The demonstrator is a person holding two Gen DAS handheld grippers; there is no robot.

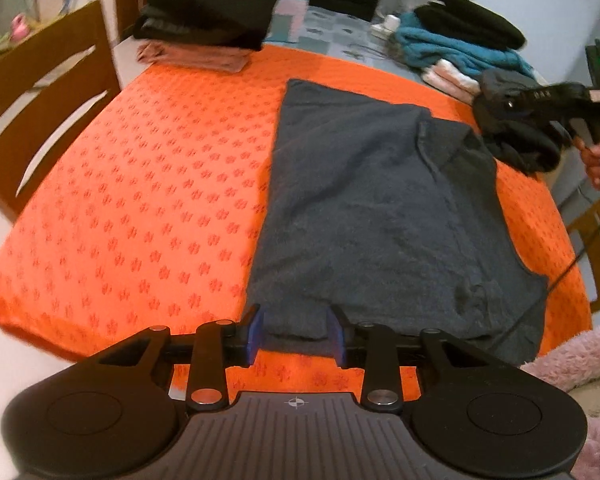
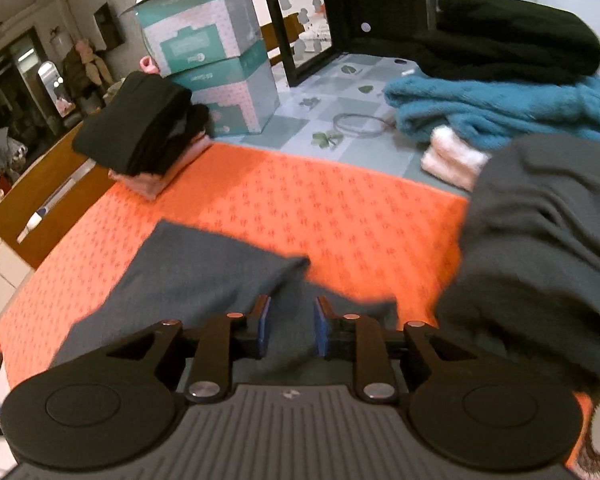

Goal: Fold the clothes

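Left tongs (image 1: pixel 296 330) are hovering partly spread over the near hem of the grey garment (image 1: pixel 380 208), gripping nothing. That garment is lying flat, folded lengthwise on the orange cloth (image 1: pixel 140 184) of the tabletop, apparently ready for another fold. Right tongs (image 2: pixel 291 326) are standing slightly parted and empty above its far end. Beyond the garment, folded stacks (image 1: pixel 204 12) are sitting, likely finished pieces.

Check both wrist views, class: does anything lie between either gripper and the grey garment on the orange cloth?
Nothing visible does. The left gripper has the grey garment near edge between open jaws. The right gripper hovers open over it, unobstructed.
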